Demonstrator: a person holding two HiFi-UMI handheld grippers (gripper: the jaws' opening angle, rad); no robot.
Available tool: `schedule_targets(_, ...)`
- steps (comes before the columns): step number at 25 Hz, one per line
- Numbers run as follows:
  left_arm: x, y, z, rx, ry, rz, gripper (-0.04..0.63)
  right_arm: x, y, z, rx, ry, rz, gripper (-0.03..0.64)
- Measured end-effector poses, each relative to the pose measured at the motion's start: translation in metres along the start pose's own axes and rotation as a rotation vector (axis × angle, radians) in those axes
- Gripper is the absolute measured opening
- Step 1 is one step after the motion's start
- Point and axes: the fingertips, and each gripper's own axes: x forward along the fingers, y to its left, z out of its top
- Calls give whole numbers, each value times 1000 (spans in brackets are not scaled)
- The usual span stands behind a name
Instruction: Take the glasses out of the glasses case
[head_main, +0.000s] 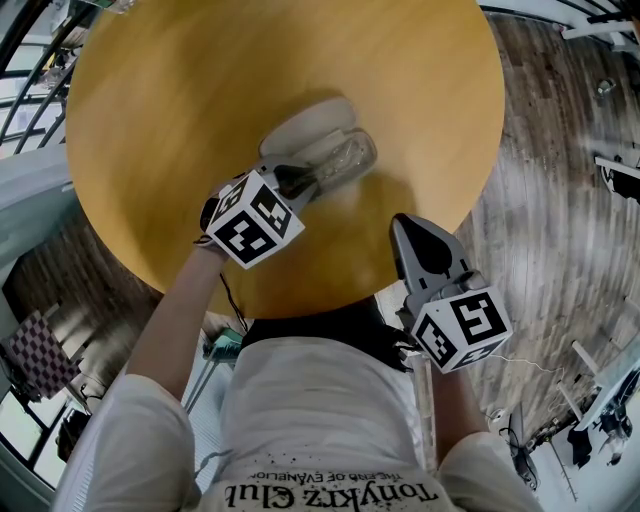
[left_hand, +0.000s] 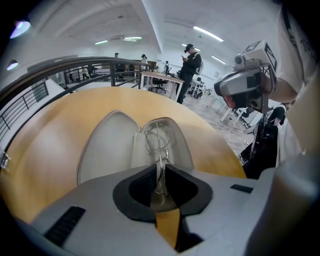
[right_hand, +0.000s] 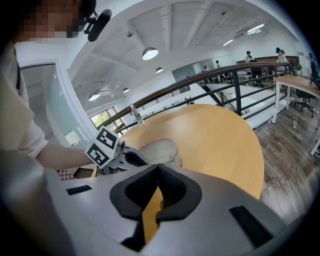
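Pinching the light, fragile wire glasses with your left tool, you are holding the right tool clenched empty at 5 o'clock.

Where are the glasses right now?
In the left gripper view, the glasses sit in the right half of the open case, pinched by the left gripper.

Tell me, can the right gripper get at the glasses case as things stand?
Probably yes. Only bare table lies between the right gripper, jaws shut and empty, and the open glasses case. The left gripper, shut on the glasses, is at its other side.
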Motion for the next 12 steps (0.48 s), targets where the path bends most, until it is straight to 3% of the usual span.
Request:
schedule_targets(8,3,-2,1,58,56,26,49,-2,-2,-1,4,-5,0,25)
schedule_targets(12,6,-2,2,50,59,29,38,-3,-3,-2,5,-5,-2,25)
